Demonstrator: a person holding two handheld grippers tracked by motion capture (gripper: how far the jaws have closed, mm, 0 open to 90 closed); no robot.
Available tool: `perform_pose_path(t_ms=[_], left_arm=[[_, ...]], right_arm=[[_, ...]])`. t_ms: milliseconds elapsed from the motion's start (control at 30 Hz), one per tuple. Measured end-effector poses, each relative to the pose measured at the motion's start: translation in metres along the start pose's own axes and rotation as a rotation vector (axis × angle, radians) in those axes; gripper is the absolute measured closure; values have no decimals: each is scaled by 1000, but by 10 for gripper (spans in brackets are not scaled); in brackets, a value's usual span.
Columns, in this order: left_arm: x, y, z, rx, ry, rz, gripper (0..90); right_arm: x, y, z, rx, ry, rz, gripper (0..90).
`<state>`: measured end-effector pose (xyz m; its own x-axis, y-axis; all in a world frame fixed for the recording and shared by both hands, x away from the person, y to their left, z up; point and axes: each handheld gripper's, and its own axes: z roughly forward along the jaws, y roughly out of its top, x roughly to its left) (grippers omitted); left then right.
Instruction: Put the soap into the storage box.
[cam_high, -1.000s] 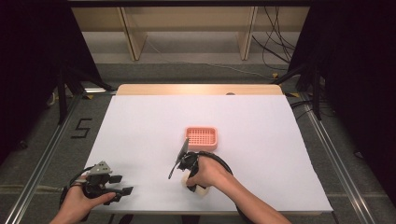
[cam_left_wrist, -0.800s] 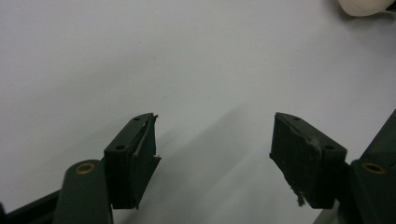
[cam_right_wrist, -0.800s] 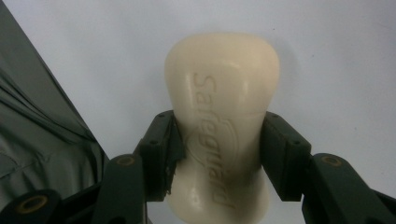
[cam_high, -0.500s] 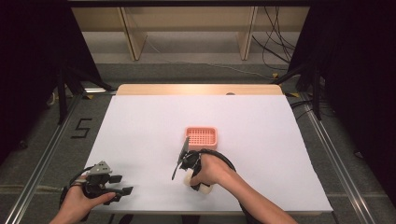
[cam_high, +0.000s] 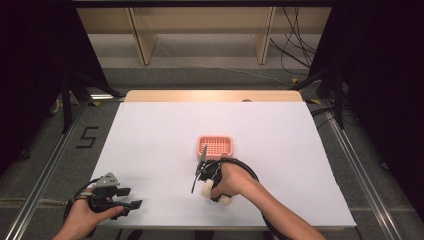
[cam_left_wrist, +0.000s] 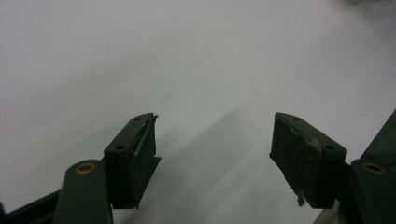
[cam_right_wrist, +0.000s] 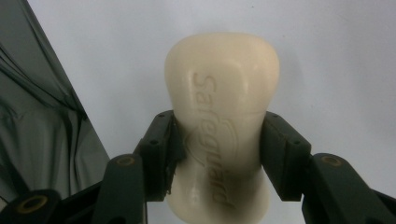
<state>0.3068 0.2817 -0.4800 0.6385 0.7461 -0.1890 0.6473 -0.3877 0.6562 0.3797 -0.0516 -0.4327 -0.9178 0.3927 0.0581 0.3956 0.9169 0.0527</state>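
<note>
Soap (cam_right_wrist: 222, 121), a cream bar with raised lettering on its face, sat clamped between the two black jaws of the right gripper (cam_right_wrist: 218, 154). Both pads pressed against its narrow waist, one on each side, while its rounded end stood out beyond the jaw tips over the white table (cam_right_wrist: 327, 56). Its other end reached back toward the gripper's body, below the pads. To the left of the jaws in the right gripper view hung a dark, folded curtain (cam_right_wrist: 37, 116).

From the high view, the right gripper (cam_high: 207, 187) was held in the person's right hand (cam_high: 232, 181), with a pale bit of the soap (cam_high: 206, 189) showing at the jaws on the hand's near-left side. A pink slotted soap dish (cam_high: 215, 146) lay on the table just beyond the gripper, apart from the soap and from the jaws.

The left gripper (cam_left_wrist: 212, 158) had its jaws standing wide apart, with nothing between them but the bare table (cam_left_wrist: 187, 56) ahead and a soft shadow under the gap. In the high view the left gripper (cam_high: 131, 203) rested in the left hand (cam_high: 85, 220) at the table's near edge, well apart from the soap and the dish.
</note>
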Motion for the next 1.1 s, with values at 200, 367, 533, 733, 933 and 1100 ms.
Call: perform_pose_path(t_ms=[200,367,533,733,933,1100], left_arm=[[0,0,0,0,0,1,307],[1,0,0,6,0,-5,307],[1,0,0,3,-3,-6,307],[1,0,0,5,1,-5,307],[1,-1,0,5,12,-6,307],[2,-1,-1,7,14,5,307]], right_arm=[[-5,-5,-2,1,4,1,505],[-6,-8,-5,5,-5,29,505],[-12,-11,-6,-15,-23,-16,504],[-16,-14,-8,-12,-31,-25,505],[-21,-17,-9,-16,-31,-55,504],[-26,-18,-10,-27,-23,-79,505]])
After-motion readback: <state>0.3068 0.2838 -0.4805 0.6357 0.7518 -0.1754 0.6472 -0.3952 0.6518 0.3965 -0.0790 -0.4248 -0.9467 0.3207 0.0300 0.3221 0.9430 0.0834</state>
